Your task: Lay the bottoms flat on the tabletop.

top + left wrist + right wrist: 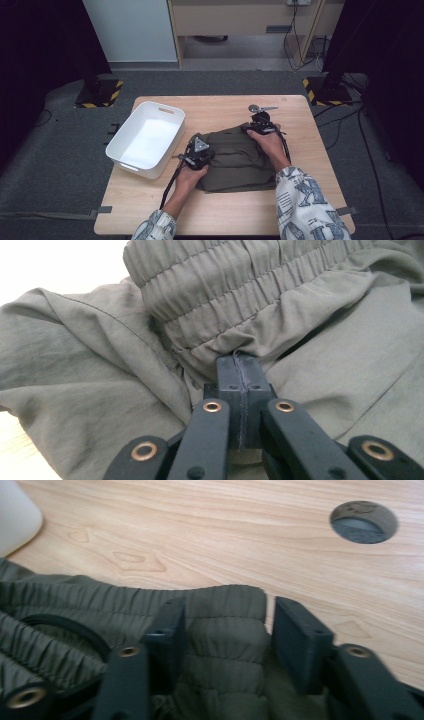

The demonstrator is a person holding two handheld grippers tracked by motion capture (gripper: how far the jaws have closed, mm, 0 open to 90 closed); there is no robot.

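The trousers (125, 390) run off every edge of the left gripper view — their legs unseen there.

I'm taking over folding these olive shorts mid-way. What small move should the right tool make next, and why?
Probably close the right tool on the elastic waistband: its jaws stand apart with the band's corner between them, not yet pinched. The left tool is already shut on the olive shorts.
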